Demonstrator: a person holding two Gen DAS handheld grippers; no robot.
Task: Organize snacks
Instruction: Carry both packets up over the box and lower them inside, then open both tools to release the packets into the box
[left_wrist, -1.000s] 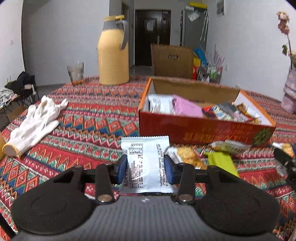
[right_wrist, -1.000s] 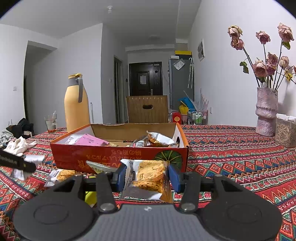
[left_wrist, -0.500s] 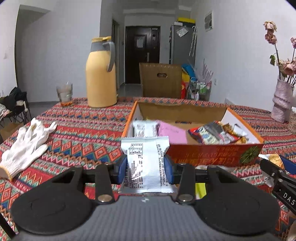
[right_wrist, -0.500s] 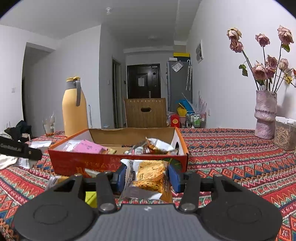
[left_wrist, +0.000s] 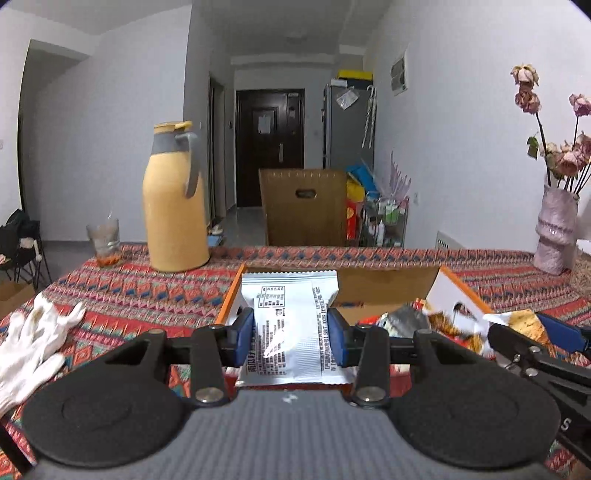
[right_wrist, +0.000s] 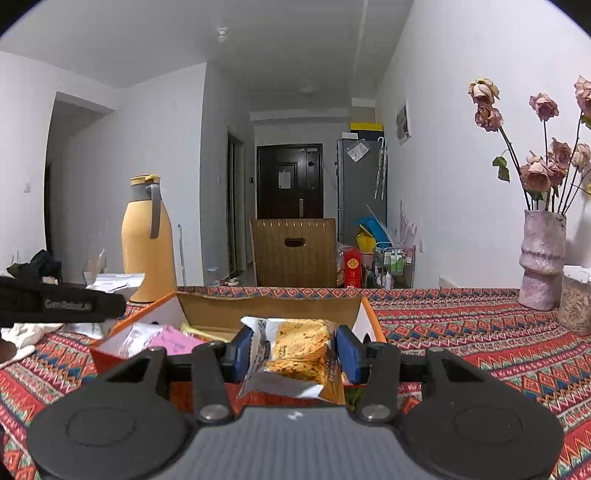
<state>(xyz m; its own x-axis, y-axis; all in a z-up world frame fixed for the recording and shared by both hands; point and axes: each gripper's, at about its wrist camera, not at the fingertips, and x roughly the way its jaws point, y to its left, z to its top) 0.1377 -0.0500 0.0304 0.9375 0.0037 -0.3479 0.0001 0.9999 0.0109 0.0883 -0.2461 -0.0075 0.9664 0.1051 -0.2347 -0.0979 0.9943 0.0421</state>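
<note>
Two handheld grippers are each carrying a snack toward an open cardboard box on a patterned tablecloth.

The left gripper (left_wrist: 290, 334) has its blue pads clamped on the sides of a white packet (left_wrist: 290, 325) with black print. The packet stands upright between the jaws, its top edge rising above them. Directly beyond the jaws lies the box (left_wrist: 384, 282), its orange rim just past the packet. To the right of the jaws, the right gripper (left_wrist: 532, 339) comes into view, holding its own snack over the box's near right corner.

From the right gripper's own camera, its pads are closed on a clear wrapper of golden biscuits (right_wrist: 295, 350), which tilts slightly between the jaws. Beyond the jaws the box interior shows a pink packet (right_wrist: 171, 341) and a pale packet toward the left. Far left of the jaws stand a yellow flask (right_wrist: 147, 240) and a white glove (left_wrist: 33, 339); far right, a vase of dried roses (right_wrist: 541, 258).

The step in hand appears to be the carry to the box, with both snacks off the table. The next move likely calls for bringing each snack over a free patch inside the box, lowering it, and then opening the jaws, while keeping the two grippers from bumping over the box.
</note>
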